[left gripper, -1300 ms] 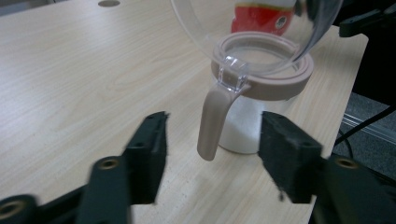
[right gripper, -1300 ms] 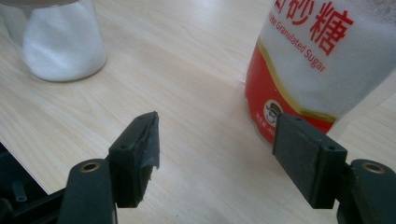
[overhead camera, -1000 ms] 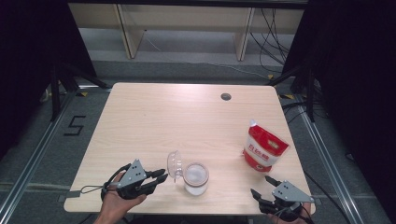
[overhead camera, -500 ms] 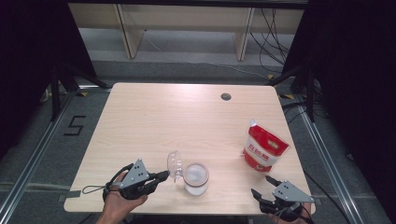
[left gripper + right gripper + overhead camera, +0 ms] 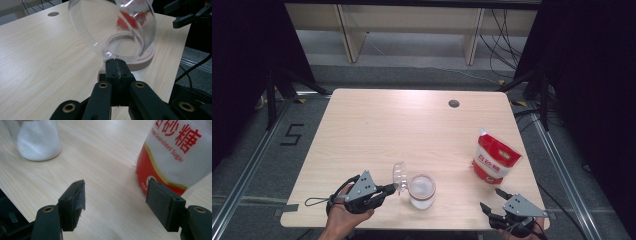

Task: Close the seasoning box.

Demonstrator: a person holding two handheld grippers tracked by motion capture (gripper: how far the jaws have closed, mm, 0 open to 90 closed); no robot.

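my left gripper (image 5: 391, 189) has just closed, pinching the rim of the clear lid (image 5: 399, 176). it stands on edge, hollow facing left, beside the jar (image 5: 421, 190) near the table's near edge. my right gripper (image 5: 492, 200) stays spread.

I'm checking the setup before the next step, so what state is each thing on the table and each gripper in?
Clear lid: off the jar, tilted on edge, pinched at its rim.
Glass jar: upright, uncovered, white grains inside.
Sugar bag: standing upright; whether its top is cut I cannot tell.
Left gripper: jaws just closed, shut on the lid's rim.
Right gripper: open, nothing between the jaws, short of the bag.
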